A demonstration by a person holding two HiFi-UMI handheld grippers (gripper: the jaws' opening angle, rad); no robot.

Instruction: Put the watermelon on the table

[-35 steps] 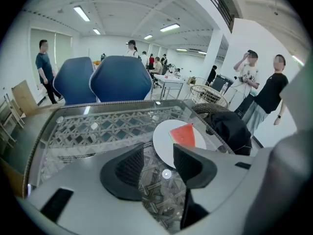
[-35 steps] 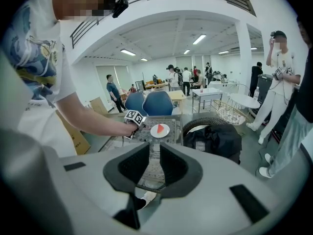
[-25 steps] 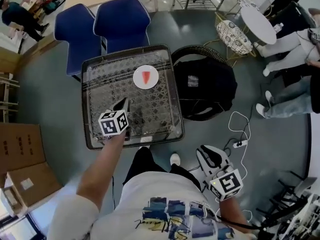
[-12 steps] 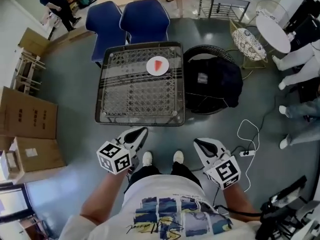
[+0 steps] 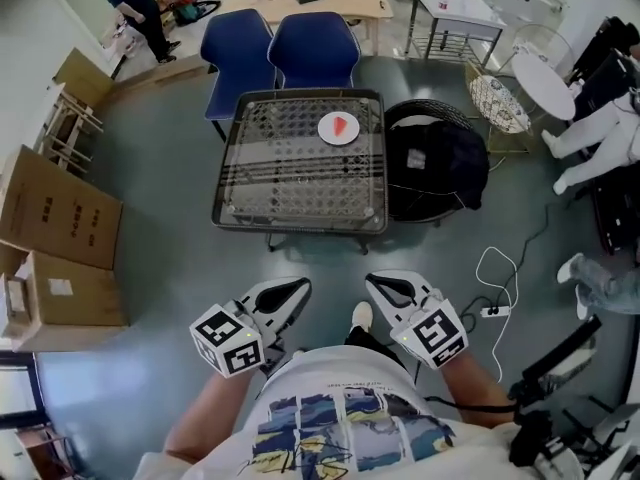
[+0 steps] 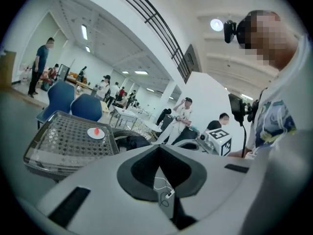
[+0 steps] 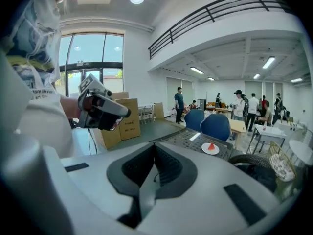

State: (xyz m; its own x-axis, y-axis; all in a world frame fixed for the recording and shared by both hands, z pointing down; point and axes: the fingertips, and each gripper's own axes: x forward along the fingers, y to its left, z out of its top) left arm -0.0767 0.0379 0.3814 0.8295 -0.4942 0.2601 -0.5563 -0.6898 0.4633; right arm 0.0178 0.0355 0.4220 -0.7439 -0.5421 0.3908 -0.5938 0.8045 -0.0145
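Note:
A red watermelon slice lies on a white plate at the far right of the glass-topped wicker table. Both grippers hang close to my body, well short of the table. The left gripper is shut and holds nothing. The right gripper is shut and empty too. In the left gripper view the slice sits far off on the table, beyond the shut left gripper. The right gripper view shows the slice past its shut right gripper.
Two blue chairs stand behind the table. A round black wicker chair with a dark bag is at its right. Cardboard boxes line the left wall. A white cable and power strip lie on the floor. People stand around the edges.
The left gripper has pulled back from over the table to beside my body. The right gripper has swung inward. The table now lies farther from me.

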